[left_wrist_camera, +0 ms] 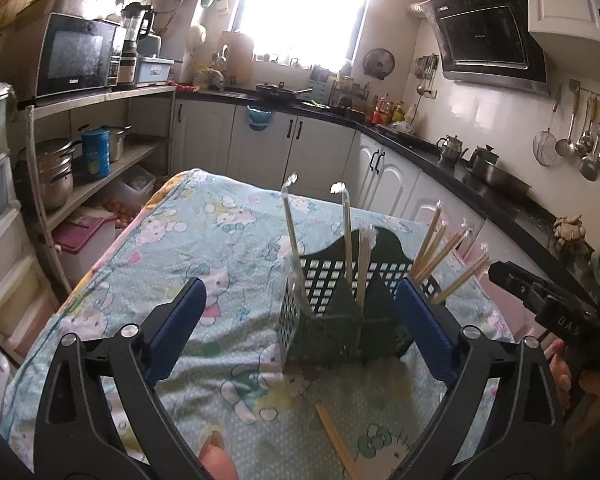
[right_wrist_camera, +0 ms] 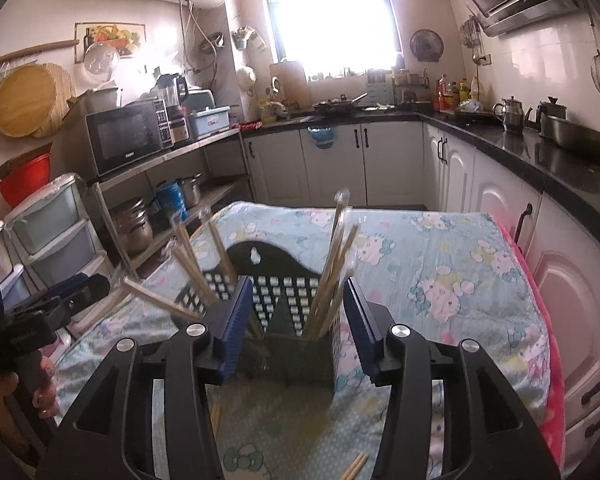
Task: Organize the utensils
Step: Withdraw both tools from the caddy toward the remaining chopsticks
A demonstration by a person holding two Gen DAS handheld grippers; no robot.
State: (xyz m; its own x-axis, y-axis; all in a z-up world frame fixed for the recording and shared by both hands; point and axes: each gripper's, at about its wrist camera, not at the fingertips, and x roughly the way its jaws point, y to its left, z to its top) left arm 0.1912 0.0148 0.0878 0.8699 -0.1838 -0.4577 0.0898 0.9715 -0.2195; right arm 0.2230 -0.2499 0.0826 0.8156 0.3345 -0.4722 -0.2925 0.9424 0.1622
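- The left gripper (left_wrist_camera: 300, 320) has its jaws spread wide with nothing between the blue pads (left_wrist_camera: 178, 320); the dark green utensil holder (left_wrist_camera: 340, 320) stands just ahead, framed by them.
- The right gripper (right_wrist_camera: 298, 324) also has its jaws apart and empty, its pads (right_wrist_camera: 236, 324) flanking the holder (right_wrist_camera: 296, 352) from the near side without a clear touch.
- The holder sits upright on the counter, which is covered by a cartoon-print cloth (left_wrist_camera: 204, 232).
- Wrapped chopsticks (left_wrist_camera: 346, 232) stand tilted in its compartments: some in the left part (right_wrist_camera: 204, 264), a bunch in the right part (right_wrist_camera: 334, 272).
- One loose chopstick (left_wrist_camera: 336, 440) lies flat on the cloth, near the left gripper; more ends (right_wrist_camera: 354, 466) show below the right gripper.
- Kitchen cabinets (right_wrist_camera: 384, 160) and a microwave (left_wrist_camera: 76, 56) lie well beyond.
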